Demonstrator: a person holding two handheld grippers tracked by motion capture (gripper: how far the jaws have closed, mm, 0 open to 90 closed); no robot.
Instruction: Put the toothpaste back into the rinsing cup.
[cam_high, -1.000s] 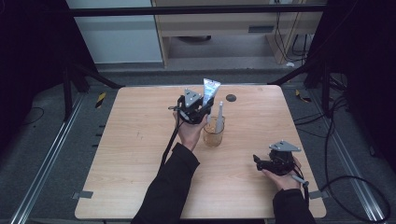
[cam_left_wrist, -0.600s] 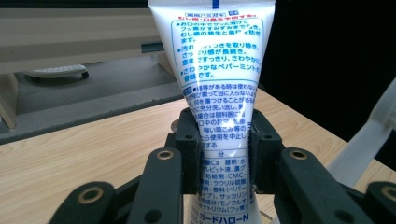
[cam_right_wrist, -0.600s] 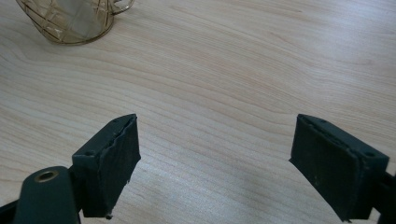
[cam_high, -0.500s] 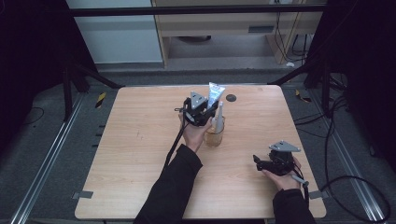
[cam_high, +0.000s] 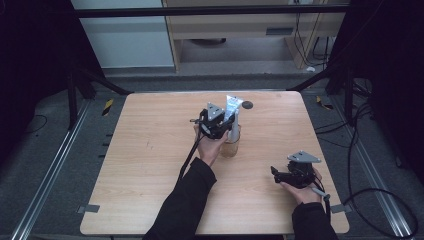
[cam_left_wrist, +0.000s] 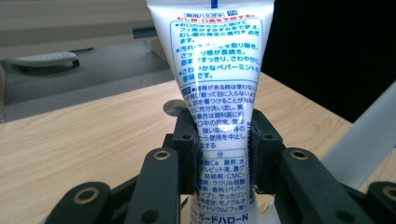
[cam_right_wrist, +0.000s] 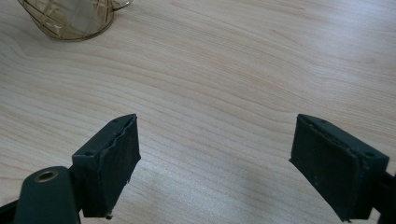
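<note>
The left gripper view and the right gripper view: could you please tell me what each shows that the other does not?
The left gripper view alone shows the toothpaste tube, upright, with the left gripper shut on it. The right gripper view alone shows the right gripper open over bare wood, and an amber glass cup at its top edge. Both show the wooden table.

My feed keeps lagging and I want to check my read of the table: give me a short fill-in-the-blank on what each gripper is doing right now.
1. The left gripper is shut on the white printed ____.
2. The right gripper has its jaws ____.
3. The amber patterned glass cup stands on the pale ____ table.

Missing words: tube; open; wooden
</note>
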